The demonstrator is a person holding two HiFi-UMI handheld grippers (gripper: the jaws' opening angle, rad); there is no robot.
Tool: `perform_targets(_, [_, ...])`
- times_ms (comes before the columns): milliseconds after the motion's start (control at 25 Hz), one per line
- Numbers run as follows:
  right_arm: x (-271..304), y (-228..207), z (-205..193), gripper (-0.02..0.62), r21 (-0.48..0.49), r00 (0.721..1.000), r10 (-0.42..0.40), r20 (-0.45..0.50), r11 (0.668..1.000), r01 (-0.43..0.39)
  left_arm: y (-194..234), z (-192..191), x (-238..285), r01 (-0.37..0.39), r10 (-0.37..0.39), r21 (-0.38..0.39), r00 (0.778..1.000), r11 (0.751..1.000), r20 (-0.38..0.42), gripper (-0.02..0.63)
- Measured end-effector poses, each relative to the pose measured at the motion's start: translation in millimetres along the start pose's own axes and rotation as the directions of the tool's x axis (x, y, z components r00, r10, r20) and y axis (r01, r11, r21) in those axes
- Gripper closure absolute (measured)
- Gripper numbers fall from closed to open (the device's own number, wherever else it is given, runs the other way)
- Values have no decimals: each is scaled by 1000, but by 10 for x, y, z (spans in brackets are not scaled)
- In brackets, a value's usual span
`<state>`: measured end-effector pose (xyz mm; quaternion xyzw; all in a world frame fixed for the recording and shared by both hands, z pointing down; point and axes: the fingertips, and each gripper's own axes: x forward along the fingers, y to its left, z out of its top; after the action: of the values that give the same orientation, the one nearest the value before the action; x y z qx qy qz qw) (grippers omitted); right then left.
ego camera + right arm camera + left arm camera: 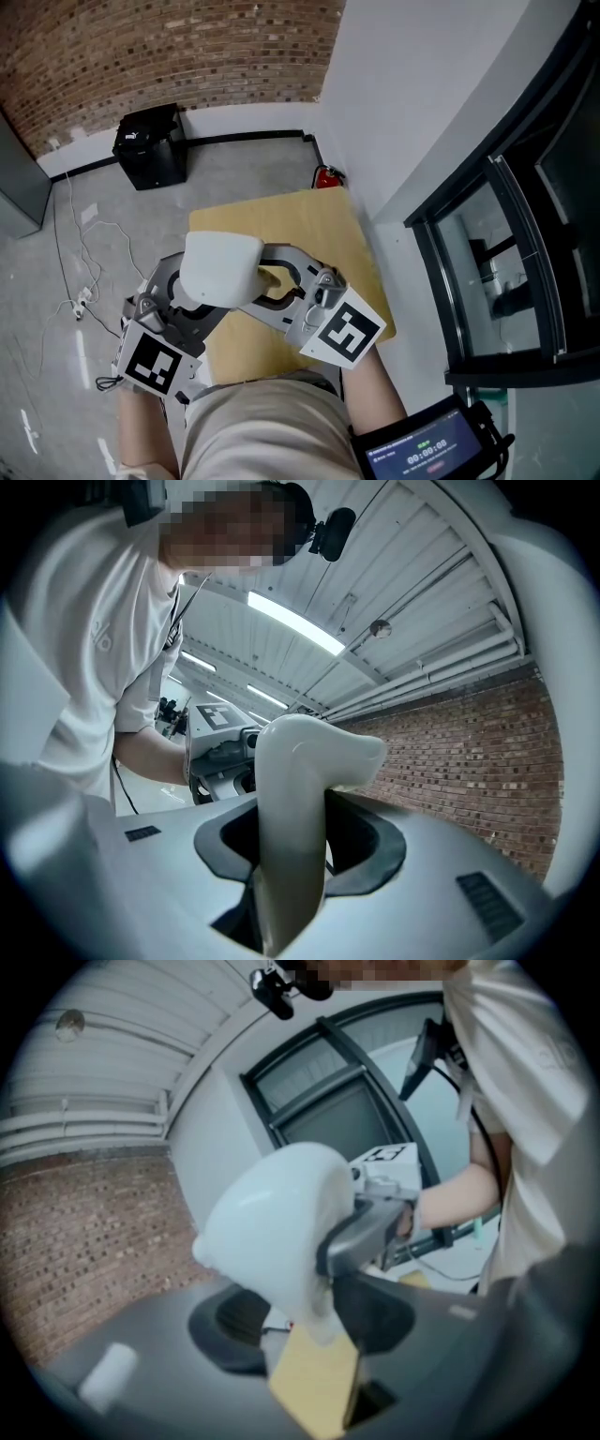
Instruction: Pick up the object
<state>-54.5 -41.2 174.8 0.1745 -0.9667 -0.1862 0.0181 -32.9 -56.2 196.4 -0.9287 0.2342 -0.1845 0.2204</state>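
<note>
A white, bowl-like plastic object point(220, 267) is held in the air above a small wooden table point(319, 225), close under the head camera. My left gripper point(187, 305) is shut on its near left edge, and my right gripper point(281, 286) is shut on its right edge. In the left gripper view the white object point(272, 1227) fills the centre, its rim running down between the left gripper's point(314, 1321) jaws, with the table point(314, 1382) showing below. In the right gripper view the object's wall point(295, 799) stands pinched in the right gripper point(295, 855).
A black box point(150, 145) stands on the grey floor by the brick wall. A red fire extinguisher point(326, 175) sits behind the table's far corner. Loose cables point(84, 272) lie on the floor at left. A dark-framed window point(506, 234) lines the right wall.
</note>
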Motion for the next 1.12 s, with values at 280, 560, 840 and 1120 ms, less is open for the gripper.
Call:
perform_targets(280, [-52, -123, -14, 445, -1, 1000, -12, 12, 1000, 12, 46, 42, 127, 12, -12, 19, 1000, 1000, 9, 405])
perform_targets(560, [-76, -142, -32, 445, -8, 1000, -15, -4, 1000, 15, 44, 41, 160, 18, -18, 8, 1000, 1000, 15, 405])
perform_targets(840, [-76, -152, -44, 445, -5, 1000, -26, -3, 1000, 26, 42, 25, 174, 30, -30, 7, 999, 1000, 15, 407])
perform_targets(1120, [-77, -152, -60, 445, -3, 1000, -28, -10, 1000, 28, 35, 18, 185, 34, -34, 2, 999, 999, 19, 407])
